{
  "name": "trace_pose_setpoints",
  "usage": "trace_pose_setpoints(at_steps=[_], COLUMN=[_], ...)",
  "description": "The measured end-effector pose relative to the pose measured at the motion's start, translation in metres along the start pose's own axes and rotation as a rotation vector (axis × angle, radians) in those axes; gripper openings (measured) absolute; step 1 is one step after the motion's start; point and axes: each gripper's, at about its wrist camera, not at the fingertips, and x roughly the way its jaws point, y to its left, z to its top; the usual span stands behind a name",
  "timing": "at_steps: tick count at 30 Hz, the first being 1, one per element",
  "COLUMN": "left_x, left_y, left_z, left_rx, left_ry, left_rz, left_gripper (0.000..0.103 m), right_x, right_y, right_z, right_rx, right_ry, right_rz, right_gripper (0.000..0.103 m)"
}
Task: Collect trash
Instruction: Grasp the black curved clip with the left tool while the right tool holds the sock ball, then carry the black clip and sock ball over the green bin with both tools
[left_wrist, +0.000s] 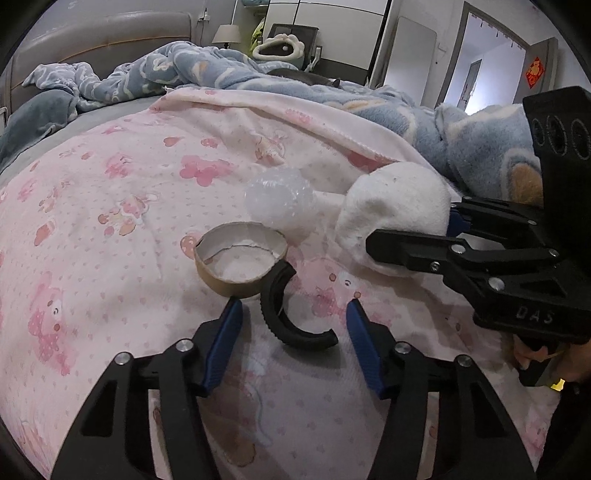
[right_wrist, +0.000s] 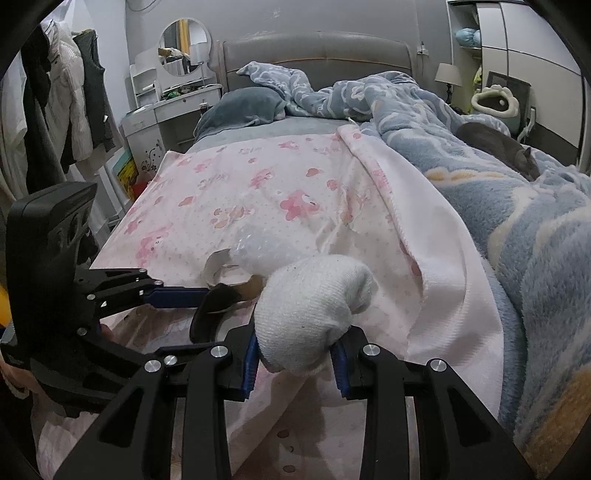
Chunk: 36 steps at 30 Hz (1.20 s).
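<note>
The right hand-held gripper (right_wrist: 295, 363) pinches a white knitted sock (right_wrist: 310, 314), hiding its lower end. The left hand-held gripper (left_wrist: 294, 345) is spread around a black curved rubber piece (left_wrist: 286, 314). The moulded letters "DAS" at 3 o'clock are cut off.

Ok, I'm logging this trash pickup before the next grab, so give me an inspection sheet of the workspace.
Surface: pink printed blanket spread over the bed, rumpled.
Job's things: torn cardboard tape ring, black curved plastic piece touching it, bubble wrap ball behind, white sock.
Clutter: blue fleece blanket bunched along one side; grey pillow.
Grippers: left gripper open, its fingers either side of the black piece; right gripper around the sock, the blue pads look pressed against it.
Cables: one wire at the headboard; nothing on the blanket.
Surroundings: grey cat lying on the fleece, dressing table with a round mirror, hanging clothes, lamp.
</note>
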Motion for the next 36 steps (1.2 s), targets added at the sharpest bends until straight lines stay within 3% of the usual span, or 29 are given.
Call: trace_pose_setpoints(at_steps=[4,7,13,36], left_x=[0.003,0.002,-0.011,-0.073], left_y=[0.004,0.007,0.008,0.014], left_z=[0.001,0.001,0.001,-0.032], left_rx=[-0.022,-0.036,-0.047,-0.039], left_ry=[0.012,0.009,-0.018,-0.033], left_rz=[0.001,0.000,-0.010,0.038], left_gripper=[0.049,0.034,0.026,0.025], right_x=[0.002,0.002,0.002,-0.018], right_y=[-0.001,0.001,0.002,0.061], right_z=[0.000,0.000,0.007,0.017], right_rx=[-0.001,-0.004,0.010,-0.011], right_ry=[0.007,0.014,0.018,-0.018], right_rz=[-0.001,-0.007,-0.017,-0.029], right_gripper=[0.033,0.033,0.033,0.033])
